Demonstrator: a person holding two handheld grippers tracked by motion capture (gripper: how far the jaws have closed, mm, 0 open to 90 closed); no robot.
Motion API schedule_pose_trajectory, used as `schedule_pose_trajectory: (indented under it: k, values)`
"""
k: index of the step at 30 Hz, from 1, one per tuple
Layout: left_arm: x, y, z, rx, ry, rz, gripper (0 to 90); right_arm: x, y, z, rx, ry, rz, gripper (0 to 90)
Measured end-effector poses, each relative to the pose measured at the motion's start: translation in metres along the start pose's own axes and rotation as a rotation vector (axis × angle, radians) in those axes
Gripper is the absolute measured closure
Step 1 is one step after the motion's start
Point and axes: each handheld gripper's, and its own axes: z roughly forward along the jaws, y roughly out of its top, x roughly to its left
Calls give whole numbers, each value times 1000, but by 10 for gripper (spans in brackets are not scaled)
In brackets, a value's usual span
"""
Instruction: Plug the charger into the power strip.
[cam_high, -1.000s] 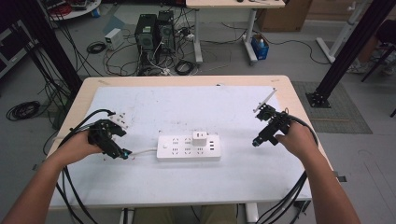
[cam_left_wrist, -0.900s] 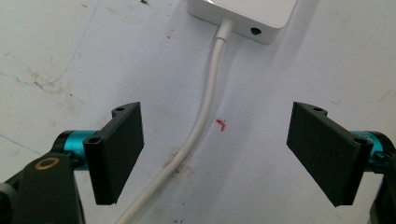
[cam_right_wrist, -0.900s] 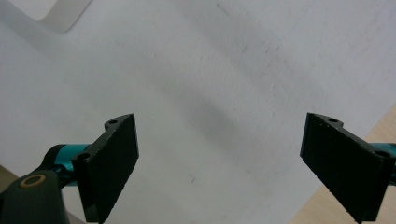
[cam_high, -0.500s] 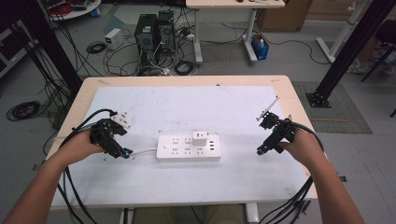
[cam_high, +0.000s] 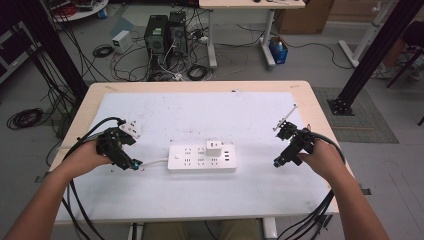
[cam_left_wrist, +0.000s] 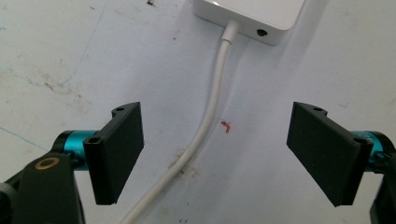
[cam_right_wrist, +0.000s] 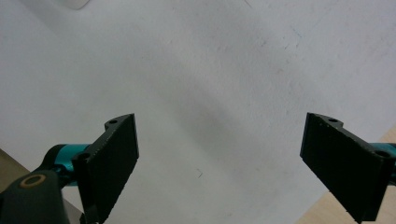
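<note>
Both forearms enter from 6 o'clock. The left claw (cam_high: 134, 165), jaws spread and empty, hovers over the white cord (cam_left_wrist: 210, 116); the right claw (cam_high: 278, 163), likewise released, hangs well apart at 3 o'clock. 1 power strip (cam_high: 200, 160) lies mid-table (cam_high: 200, 110), bearing 1 white plug (cam_high: 214, 148).

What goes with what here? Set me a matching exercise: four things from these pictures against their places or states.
Things:
1. power strip
2. white adapter
3. left gripper
4. right gripper

Places or states:
A. open, over bare white table near the right edge
B. plugged into the top of the strip
C. flat at the table's middle
D. open, with the strip's white cord running between its jaws

Pairs: 1-C, 2-B, 3-D, 4-A
</note>
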Motion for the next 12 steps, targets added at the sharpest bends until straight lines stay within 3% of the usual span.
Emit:
schedule_pose_trajectory:
  k: [5, 12]
  values:
    - [2, -1, 2, -3, 17, -14, 190, 1, 1, 3, -2, -2, 4, 110]
    - [8, -6, 4, -12, 69, -74, 190, -2, 0, 8, -23, 8, 16, 110]
